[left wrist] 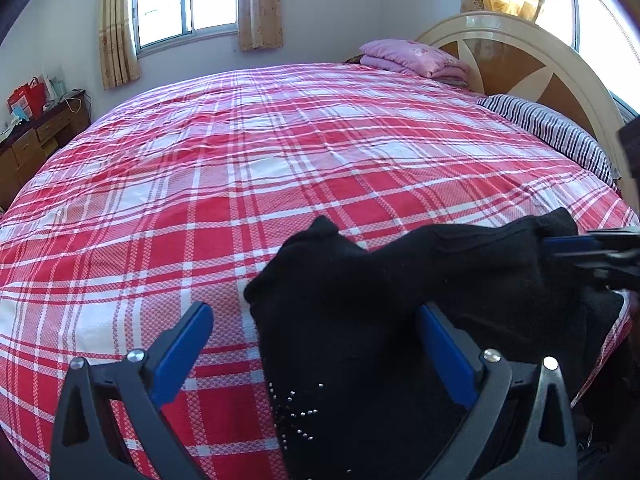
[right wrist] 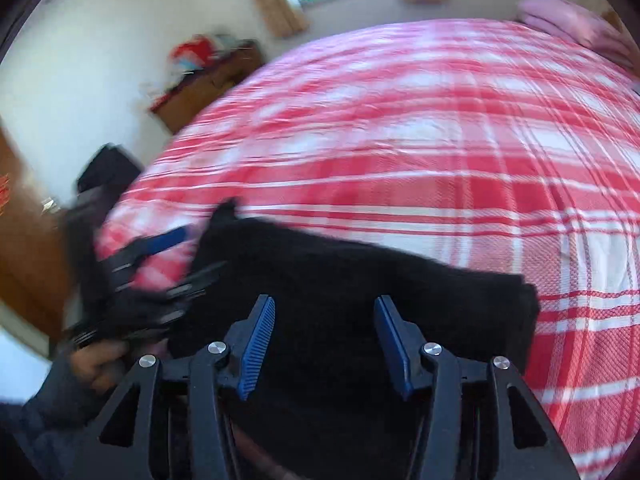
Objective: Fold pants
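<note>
The black pants lie bunched at the near edge of the red plaid bed, with small silver studs near their lower part. My left gripper is open, its blue fingers wide apart; the pants' left edge lies between them. My right gripper is open above the black pants, fingers apart over the fabric. The right gripper also shows at the right edge of the left wrist view. The left gripper shows blurred at the left of the right wrist view.
A pink folded blanket and a striped pillow lie by the wooden headboard. A wooden desk with red bags stands left of the bed. Windows with curtains are behind.
</note>
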A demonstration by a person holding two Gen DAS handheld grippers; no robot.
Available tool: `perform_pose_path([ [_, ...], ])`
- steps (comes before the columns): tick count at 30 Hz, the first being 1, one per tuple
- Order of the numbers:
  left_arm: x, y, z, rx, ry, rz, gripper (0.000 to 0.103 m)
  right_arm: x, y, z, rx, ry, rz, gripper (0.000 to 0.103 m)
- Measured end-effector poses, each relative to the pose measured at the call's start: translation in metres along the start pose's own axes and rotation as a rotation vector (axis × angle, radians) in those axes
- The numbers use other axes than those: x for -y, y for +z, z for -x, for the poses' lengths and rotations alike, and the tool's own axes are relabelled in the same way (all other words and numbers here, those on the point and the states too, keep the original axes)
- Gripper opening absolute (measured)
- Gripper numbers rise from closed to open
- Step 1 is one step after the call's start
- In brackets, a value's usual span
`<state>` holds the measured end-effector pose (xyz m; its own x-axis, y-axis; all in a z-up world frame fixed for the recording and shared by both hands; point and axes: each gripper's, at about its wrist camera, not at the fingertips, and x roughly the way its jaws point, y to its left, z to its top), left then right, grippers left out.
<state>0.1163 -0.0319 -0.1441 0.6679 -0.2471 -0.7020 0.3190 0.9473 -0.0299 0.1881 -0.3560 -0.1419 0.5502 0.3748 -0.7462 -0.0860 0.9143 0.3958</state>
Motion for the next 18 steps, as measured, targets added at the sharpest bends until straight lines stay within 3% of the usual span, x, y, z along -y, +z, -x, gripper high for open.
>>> perform_pose_path([
  [4,0.001,-0.001,-0.001,0.000,-0.002,-0.004,0.103,0.026,0.002,-0.001,-0.009,0.096,-0.127,0.054],
  [7,0.002,-0.001,0.000,-0.002,0.002,-0.002,0.103,0.023,-0.004,0.019,0.023,0.085,-0.126,0.054],
  [9,0.005,-0.001,0.002,0.007,0.004,-0.015,0.103,0.019,-0.013,0.038,0.044,0.077,-0.107,0.054],
  [15,0.013,-0.002,0.001,0.000,0.010,-0.046,0.103,-0.008,-0.050,0.067,-0.006,0.199,0.039,0.054],
  [18,0.012,-0.002,0.001,-0.001,0.007,-0.043,0.103,-0.006,-0.069,0.060,-0.051,0.104,0.085,0.055],
])
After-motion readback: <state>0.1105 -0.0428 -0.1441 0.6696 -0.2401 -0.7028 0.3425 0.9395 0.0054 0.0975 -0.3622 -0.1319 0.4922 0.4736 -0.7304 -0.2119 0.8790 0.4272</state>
